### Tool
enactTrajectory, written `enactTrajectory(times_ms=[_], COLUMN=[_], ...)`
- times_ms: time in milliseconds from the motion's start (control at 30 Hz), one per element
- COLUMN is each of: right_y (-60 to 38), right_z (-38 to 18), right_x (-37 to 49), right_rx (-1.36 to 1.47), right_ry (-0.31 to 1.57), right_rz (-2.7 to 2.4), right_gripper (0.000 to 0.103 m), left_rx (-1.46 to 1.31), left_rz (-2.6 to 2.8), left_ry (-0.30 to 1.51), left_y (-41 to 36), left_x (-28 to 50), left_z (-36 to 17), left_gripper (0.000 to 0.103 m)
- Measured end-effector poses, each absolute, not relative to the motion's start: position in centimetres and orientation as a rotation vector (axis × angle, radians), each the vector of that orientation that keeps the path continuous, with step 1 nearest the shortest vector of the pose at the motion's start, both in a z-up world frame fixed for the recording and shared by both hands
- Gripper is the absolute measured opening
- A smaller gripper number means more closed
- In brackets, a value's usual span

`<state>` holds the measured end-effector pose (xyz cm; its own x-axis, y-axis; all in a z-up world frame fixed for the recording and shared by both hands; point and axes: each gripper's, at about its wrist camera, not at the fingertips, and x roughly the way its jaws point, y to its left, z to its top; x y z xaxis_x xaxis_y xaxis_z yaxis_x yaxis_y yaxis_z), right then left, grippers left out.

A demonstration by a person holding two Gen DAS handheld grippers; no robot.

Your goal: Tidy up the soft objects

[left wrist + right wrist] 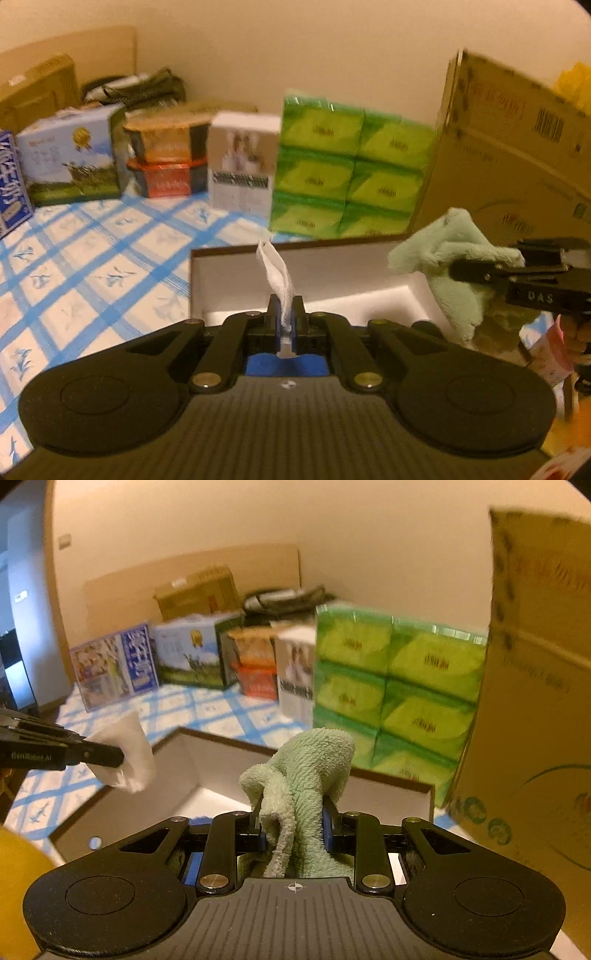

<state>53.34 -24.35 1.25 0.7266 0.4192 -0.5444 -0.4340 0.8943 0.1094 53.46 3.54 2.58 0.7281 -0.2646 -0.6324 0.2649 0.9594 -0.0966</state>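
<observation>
My left gripper is shut on a thin white cloth that sticks up from between its fingers. It also shows in the right wrist view at the left, held by the left gripper. My right gripper is shut on a fluffy pale green towel; the towel and the right gripper show at the right in the left wrist view. Both grippers hover above an open white box with a brown rim, seen too in the right wrist view.
A stack of green tissue packs stands just behind the box. A tall cardboard carton stands at the right. Several printed boxes line the back of the blue-checked tablecloth. A yellow object lies at the lower left.
</observation>
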Motion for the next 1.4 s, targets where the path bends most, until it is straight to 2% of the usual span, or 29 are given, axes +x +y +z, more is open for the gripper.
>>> enactTrajectory(times_ms=[367,400,433,467,500,533,567,600,800,1400], right_y=[-23.9,-23.9,-23.8,-23.8,-23.6,-23.6,-23.7,-23.9,-24.2,-26.1], right_z=[-1.7,-1.8,-1.9,-2.1,-2.3,-2.5,-2.6,-2.6,-3.0,-1.1], right_x=[58.0,58.3,58.5,58.8,59.2,59.4,59.5,59.5,58.9,55.3], right_rx=[-0.006,0.01,0.02,0.026,0.033,0.044,0.059,0.079,0.068,0.081], right_ry=[0.696,0.699,0.701,0.715,0.724,0.725,0.72,0.718,0.747,0.732], right_rz=[0.421,0.415,0.418,0.42,0.41,0.392,0.379,0.378,0.389,0.372], right_gripper=[0.028,0.03,0.037,0.042,0.051,0.057,0.059,0.062,0.065,0.066], left_rx=[0.026,0.035,0.043,0.047,0.051,0.053,0.055,0.06,0.088,0.037], left_rz=[-0.277,-0.275,-0.273,-0.276,-0.271,-0.263,-0.258,-0.251,-0.249,-0.216], left_ry=[0.807,0.814,0.82,0.826,0.832,0.836,0.842,0.846,0.84,0.838], left_y=[2.2,2.0,1.9,1.8,1.7,1.6,1.5,1.4,1.4,3.6], left_x=[59.6,59.9,60.2,60.5,60.7,61.0,61.1,61.2,60.9,57.6], left_z=[-2.1,-2.4,-2.8,-3.0,-3.3,-3.6,-3.9,-4.0,-4.1,-1.7], left_gripper=[0.004,0.004,0.006,0.011,0.017,0.031,0.038,0.038,0.04,0.04])
